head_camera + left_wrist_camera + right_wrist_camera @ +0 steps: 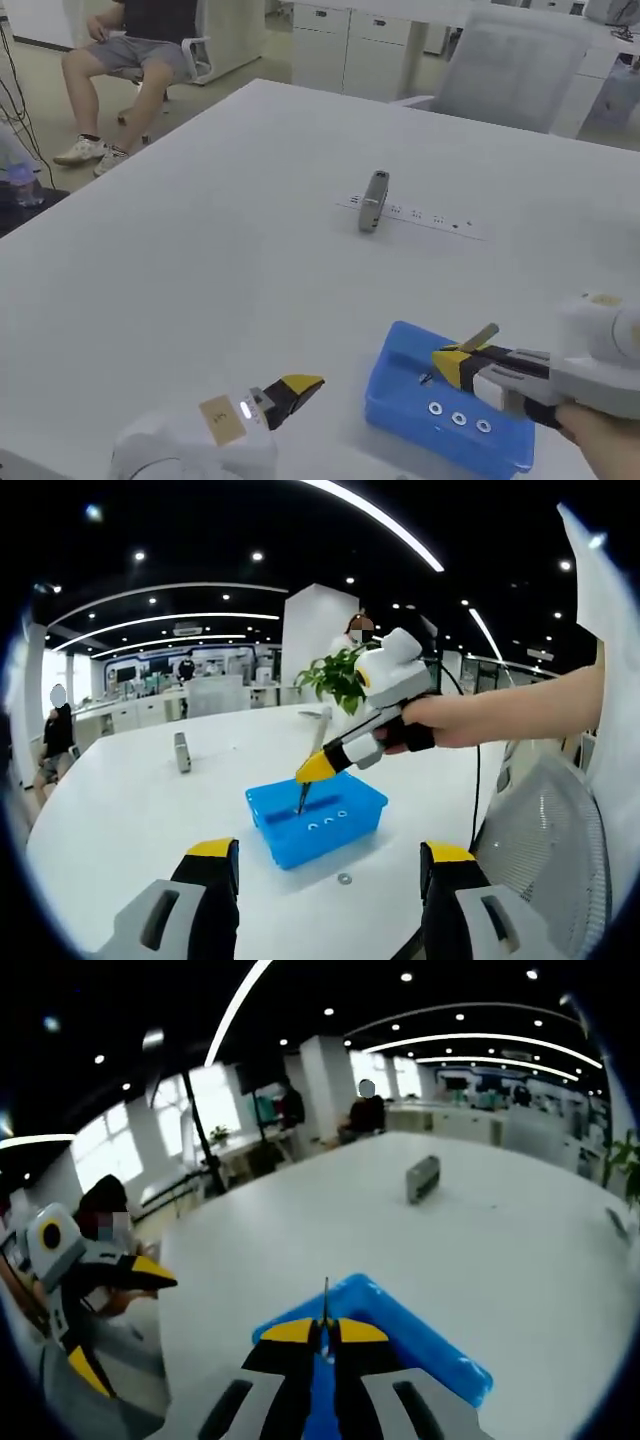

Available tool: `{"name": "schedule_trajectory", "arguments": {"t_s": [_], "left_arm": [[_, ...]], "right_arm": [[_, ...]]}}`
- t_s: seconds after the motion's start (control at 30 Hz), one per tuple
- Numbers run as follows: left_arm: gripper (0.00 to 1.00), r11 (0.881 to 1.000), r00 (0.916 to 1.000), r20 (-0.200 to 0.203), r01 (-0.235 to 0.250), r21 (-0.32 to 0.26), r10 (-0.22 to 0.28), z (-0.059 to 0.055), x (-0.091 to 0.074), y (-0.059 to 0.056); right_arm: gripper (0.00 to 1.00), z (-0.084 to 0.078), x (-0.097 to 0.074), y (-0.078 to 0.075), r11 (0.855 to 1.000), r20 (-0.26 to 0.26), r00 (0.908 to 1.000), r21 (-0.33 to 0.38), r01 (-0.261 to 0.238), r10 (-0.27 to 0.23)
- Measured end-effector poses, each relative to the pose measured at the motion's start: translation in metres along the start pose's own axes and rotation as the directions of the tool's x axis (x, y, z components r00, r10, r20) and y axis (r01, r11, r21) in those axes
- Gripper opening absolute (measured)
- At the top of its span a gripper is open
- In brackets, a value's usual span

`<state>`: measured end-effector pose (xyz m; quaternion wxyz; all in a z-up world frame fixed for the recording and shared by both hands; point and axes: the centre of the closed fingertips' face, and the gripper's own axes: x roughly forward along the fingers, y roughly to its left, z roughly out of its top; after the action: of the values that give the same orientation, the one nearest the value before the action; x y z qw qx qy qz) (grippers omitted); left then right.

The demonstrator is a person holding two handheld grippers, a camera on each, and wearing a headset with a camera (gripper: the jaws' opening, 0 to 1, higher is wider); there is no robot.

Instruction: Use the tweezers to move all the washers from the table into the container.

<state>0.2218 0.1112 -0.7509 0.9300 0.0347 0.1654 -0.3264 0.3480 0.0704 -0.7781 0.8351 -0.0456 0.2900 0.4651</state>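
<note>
Lowest and closest in the head view, at lower left, the left gripper (pixel 296 390) hovers over the white table (pixel 200 250), its yellow tip aimed right toward the blue container (pixel 400 400). Its own view shows what the head view does not: its two jaws stand wide apart with nothing between them. The right gripper view also catches it at the left edge with jaws spread.

Right of centre in the head view the container sits near the table's front edge, with three washers (pixel 459 419) in a row on its floor. The left gripper view shows a loose washer (pixel 344 878) on the table just outside the container's near wall; I cannot make it out in the head view.

Above the container, the right gripper (pixel 452 362) reaches in from the right edge. It is held in a hand (pixel 415 725) whose bare forearm stretches level from the frame's right side. Its jaws are pinched together on the tweezers (pixel 302 798). In the left gripper view their long axis runs nearly upright, tip down inside the container, just left of the washers. In the right gripper view the tweezers (pixel 325 1305) rise as a thin spike straight up the frame from between the closed jaws.

Farther back, mid-table, lies a grey block (pixel 373 200). A seated person (pixel 130 50) is at upper left.
</note>
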Motion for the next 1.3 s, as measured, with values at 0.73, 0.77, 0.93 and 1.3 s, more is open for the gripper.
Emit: {"name": "schedule_trajectory", "arguments": {"t_s": [0.73, 0.77, 0.93, 1.3], "left_arm": [[0.74, 1.0, 0.9999, -0.015, 0.003, 0.003, -0.003, -0.002, 0.001, 0.0], [0.74, 1.0, 0.9999, -0.016, 0.003, 0.004, -0.003, -0.003, 0.001, 0.0], [0.74, 1.0, 0.9998, -0.017, 0.004, 0.007, -0.004, -0.003, 0.001, 0.0], [0.74, 1.0, 0.9997, -0.021, 0.009, 0.012, -0.009, -0.003, 0.001, -0.002]], "right_arm": [[0.03, -0.029, 0.025, 0.0, 0.998, -0.134, 0.9907, -0.051, -0.03, 0.023], [0.03, -0.028, 0.026, 0.0, 0.998, -0.13, 0.9911, -0.045, -0.034, 0.028], [0.04, -0.022, 0.019, 0.0, 0.998, -0.108, 0.9939, -0.055, -0.03, 0.024], [0.04, 0.007, -0.017, 0.028, 0.996, 0.016, 0.9975, -0.052, -0.068, 0.068]]}}
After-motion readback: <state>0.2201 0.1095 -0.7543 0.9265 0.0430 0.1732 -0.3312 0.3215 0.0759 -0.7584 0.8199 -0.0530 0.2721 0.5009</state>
